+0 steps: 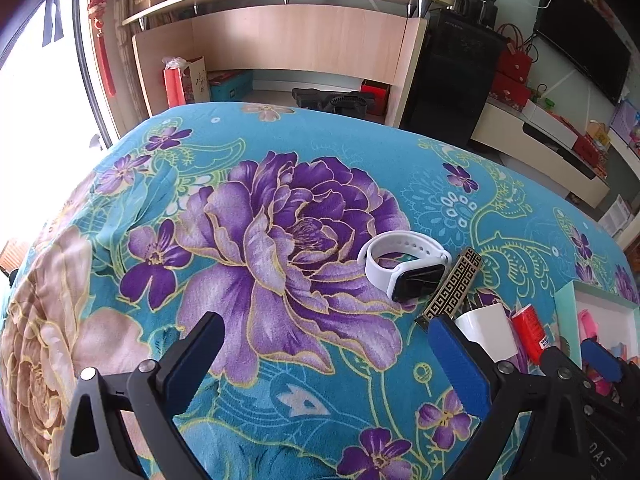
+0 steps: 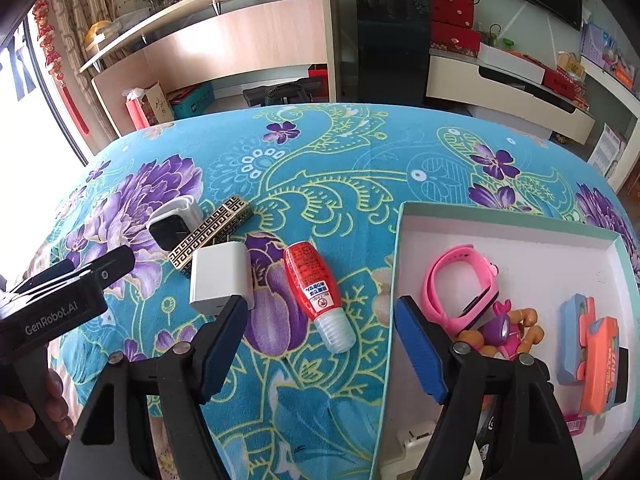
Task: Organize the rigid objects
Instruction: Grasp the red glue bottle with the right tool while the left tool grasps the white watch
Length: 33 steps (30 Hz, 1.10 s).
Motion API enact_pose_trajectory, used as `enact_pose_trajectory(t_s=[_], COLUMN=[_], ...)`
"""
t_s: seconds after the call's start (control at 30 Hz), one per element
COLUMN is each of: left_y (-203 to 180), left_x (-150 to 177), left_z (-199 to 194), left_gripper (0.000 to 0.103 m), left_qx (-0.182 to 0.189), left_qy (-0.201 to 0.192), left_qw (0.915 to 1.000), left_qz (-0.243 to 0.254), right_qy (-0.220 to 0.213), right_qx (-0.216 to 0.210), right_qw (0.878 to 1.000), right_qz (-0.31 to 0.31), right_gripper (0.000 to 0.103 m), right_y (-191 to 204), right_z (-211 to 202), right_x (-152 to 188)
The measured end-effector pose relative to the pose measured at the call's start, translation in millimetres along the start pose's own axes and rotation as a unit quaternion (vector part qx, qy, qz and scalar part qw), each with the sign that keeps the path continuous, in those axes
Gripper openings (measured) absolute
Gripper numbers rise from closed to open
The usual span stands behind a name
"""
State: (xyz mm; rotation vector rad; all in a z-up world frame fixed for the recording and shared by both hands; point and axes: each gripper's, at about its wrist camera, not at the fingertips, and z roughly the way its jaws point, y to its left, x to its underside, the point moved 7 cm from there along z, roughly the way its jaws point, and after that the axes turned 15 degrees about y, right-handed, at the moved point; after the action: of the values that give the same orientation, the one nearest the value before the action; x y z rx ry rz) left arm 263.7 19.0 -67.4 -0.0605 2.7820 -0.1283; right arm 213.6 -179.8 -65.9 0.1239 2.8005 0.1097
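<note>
In the right wrist view a red bottle (image 2: 314, 284) with a clear cap lies on the floral cloth. Its cap end sits between the fingers of my right gripper (image 2: 320, 344), which is open with neither pad touching it. A white charger (image 2: 220, 276) lies just left of the bottle. Behind the charger are a gold-and-black patterned bar (image 2: 212, 236) and a white watch (image 2: 172, 220). My left gripper (image 1: 328, 360) hangs open over bare cloth, with the white watch (image 1: 400, 264), the bar (image 1: 452, 288) and the charger (image 1: 488, 328) ahead to its right.
A shallow white box (image 2: 400, 240) at the right holds a pink watch (image 2: 460, 280), a small toy figure (image 2: 500, 328) and orange and blue items (image 2: 592, 356). A left gripper finger (image 2: 116, 262) reaches in beside the charger. Shelves and a cabinet stand beyond the table.
</note>
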Motion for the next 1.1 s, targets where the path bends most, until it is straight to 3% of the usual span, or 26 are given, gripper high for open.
enact_pose_trajectory(t_s=[0.13,0.4,0.7,1.0,1.1], left_y=[-5.9,-24.7,-37.3,-43.6,-48.1], left_x=[-1.6,-23.7,-35.8,-38.3,-39.2], left_z=[5.3,6.4,30.8,40.3,42.0], left_gripper=[0.103,0.103,0.093,0.079,0.078], left_qx=[-0.006,0.006,0.028,0.053,0.050], left_qy=[0.012,0.000,0.006,0.010,0.007], left_qw=[0.9999,0.9998,0.9994,0.9982,0.9981], left_qz=[0.009,0.021,0.021,0.026,0.035], right_qy=[-0.006,-0.003,0.021,0.034,0.036], right_qx=[0.000,-0.018,-0.004,-0.001,0.001], right_qw=[1.000,1.000,1.000,0.999,0.999], right_qz=[0.005,0.003,-0.009,-0.017,-0.021], right_gripper=[0.065,0.048,0.041,0.037,0.034], right_y=[-3.7,4.7,6.3,6.9,8.1], right_z=[-3.9,3.5,32.5,39.5,40.6], right_x=[-12.0,-27.6,-28.1,-26.2,-25.2])
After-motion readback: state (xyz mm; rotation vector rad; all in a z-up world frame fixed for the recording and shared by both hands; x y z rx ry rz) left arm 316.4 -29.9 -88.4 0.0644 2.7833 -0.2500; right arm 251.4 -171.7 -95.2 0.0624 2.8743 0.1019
